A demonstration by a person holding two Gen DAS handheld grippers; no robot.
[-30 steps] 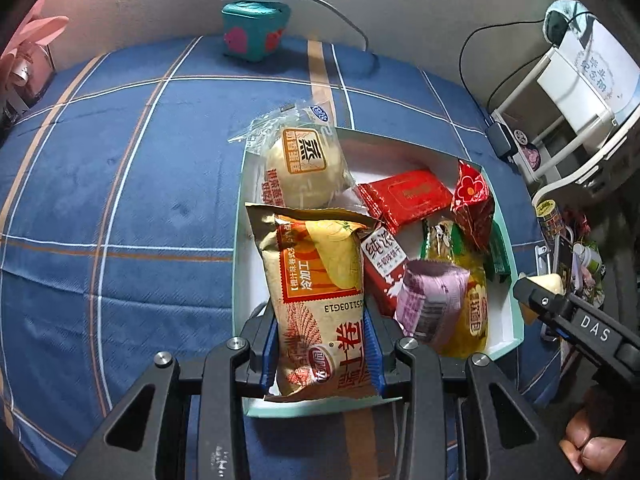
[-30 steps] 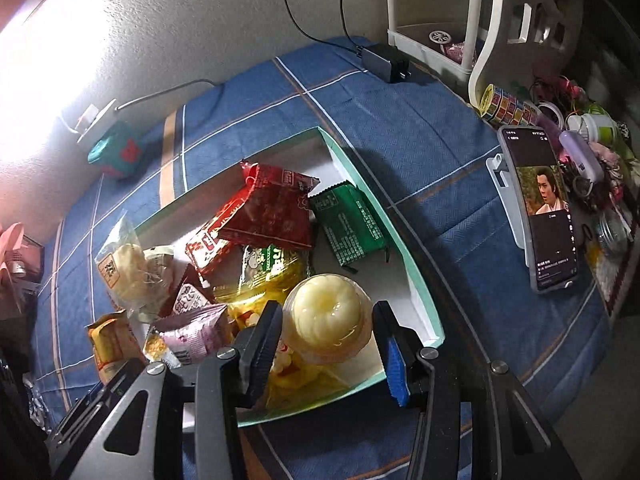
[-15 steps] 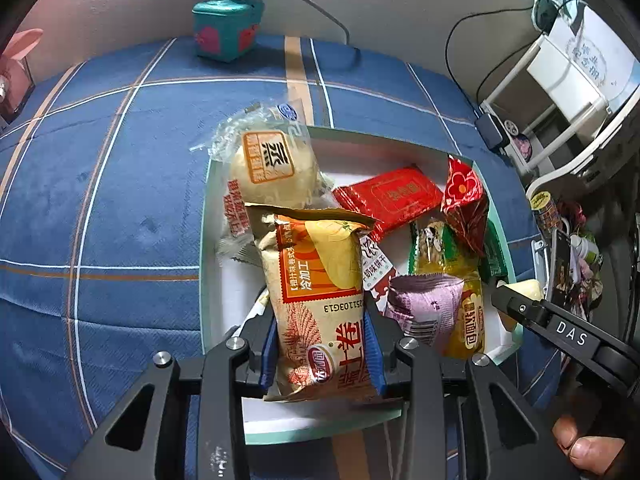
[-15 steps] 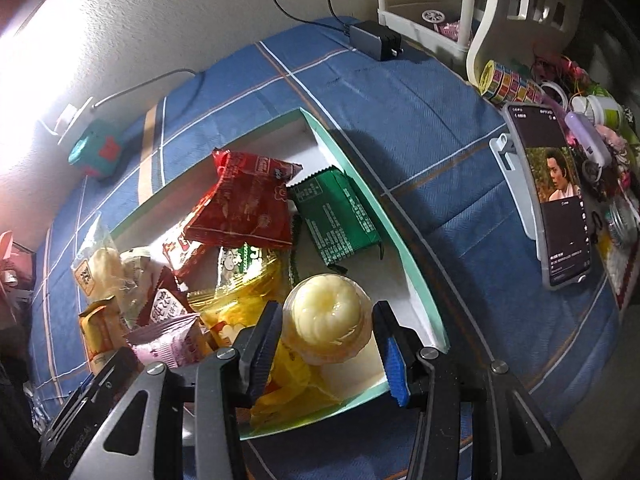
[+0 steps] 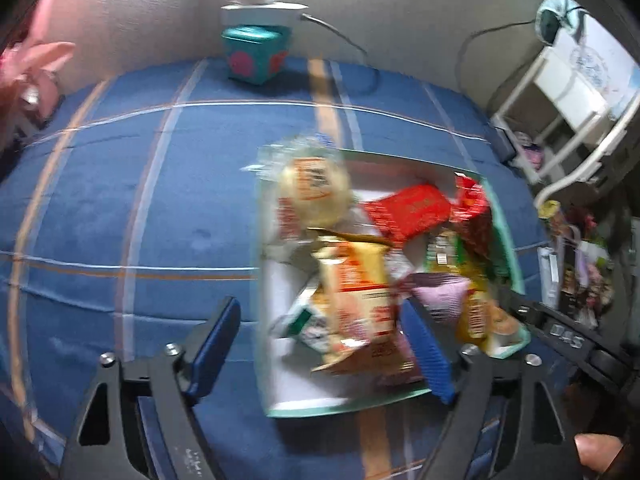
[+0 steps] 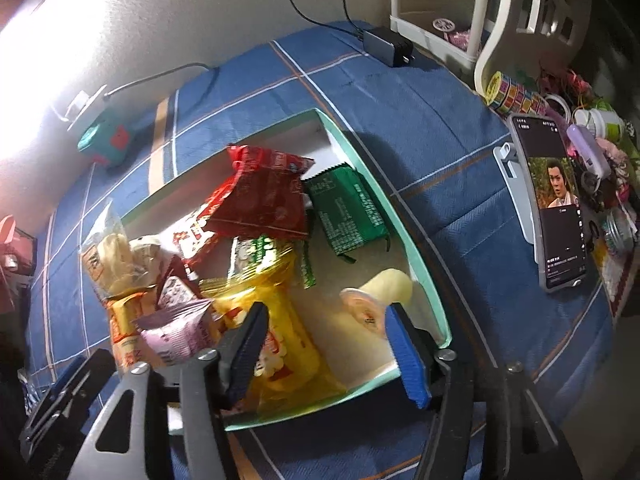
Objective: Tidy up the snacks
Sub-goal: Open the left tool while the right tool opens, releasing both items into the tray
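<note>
Over the green-rimmed box, both grippers are hanging with fingers spread, gripping nothing: left gripper, right gripper. Orange snack bag is lying among packets inside; pudding cup is lying on its side by the right wall.

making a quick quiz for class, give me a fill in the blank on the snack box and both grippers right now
1. Both the left gripper and the right gripper have their jaws ____.
2. The pudding cup lies on its ____ inside the box.
3. The green packet lies beside the ____ bag.

Missing words: open; side; red
</note>
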